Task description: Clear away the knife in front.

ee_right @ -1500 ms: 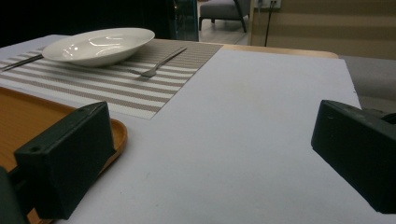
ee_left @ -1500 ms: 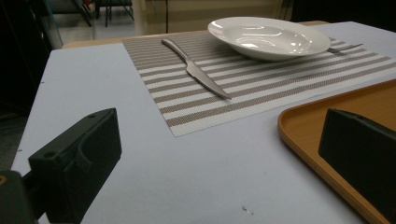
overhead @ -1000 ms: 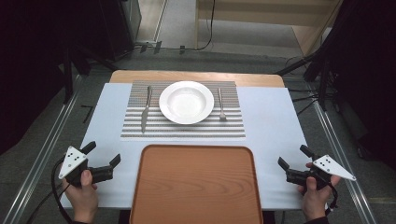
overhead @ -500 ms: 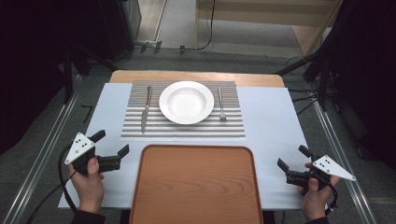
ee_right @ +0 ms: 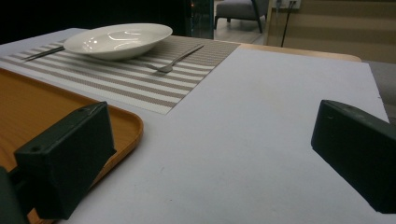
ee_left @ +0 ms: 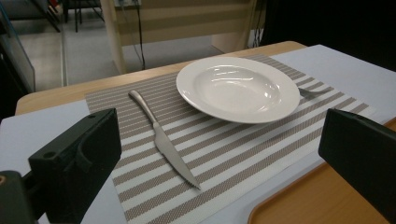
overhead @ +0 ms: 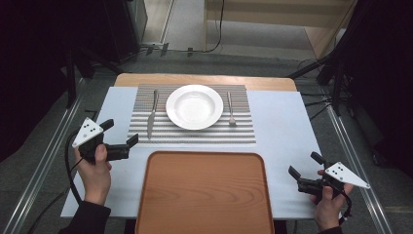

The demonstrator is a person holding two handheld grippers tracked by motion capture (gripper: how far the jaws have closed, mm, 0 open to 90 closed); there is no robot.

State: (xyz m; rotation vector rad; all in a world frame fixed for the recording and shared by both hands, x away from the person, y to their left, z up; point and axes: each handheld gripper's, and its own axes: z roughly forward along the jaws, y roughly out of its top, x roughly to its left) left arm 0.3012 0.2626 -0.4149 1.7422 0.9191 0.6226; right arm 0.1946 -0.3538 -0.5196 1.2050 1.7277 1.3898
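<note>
Nothing is moved yet, we judge: the knife point(ee_left: 161, 140), plate point(overhead: 194, 106) and fork point(overhead: 230, 108) lie on the striped placemat point(overhead: 195, 134). Our left gripper point(overhead: 119, 138), fingers spread, points at the knife; our right gripper point(overhead: 304, 170), also spread, hovers beside the empty tray point(overhead: 204, 195).

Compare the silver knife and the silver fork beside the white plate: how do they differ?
The silver knife lies left of the white plate in the high view, the silver fork right of it. The knife looks longer and ends in a serrated blade; the fork ends in tines. Both lie flat on the striped placemat, untouched, handles pointing away from the person.
</note>
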